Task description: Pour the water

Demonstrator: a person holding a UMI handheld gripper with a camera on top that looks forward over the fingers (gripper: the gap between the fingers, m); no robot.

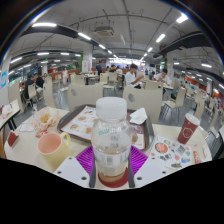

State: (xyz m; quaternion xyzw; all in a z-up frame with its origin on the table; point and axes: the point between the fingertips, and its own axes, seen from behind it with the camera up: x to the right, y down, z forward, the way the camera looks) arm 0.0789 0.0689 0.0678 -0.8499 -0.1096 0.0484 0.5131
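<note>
You face a large canteen hall: ceiling strip lights (45, 25), rows of tables and chairs (85, 95), seated people (131, 75) beyond.

Canteen table (150, 160) with leftovers
Tray (85, 122) behind, paper cup (188, 128) to the right, a seated person (130, 76) far beyond.
</note>
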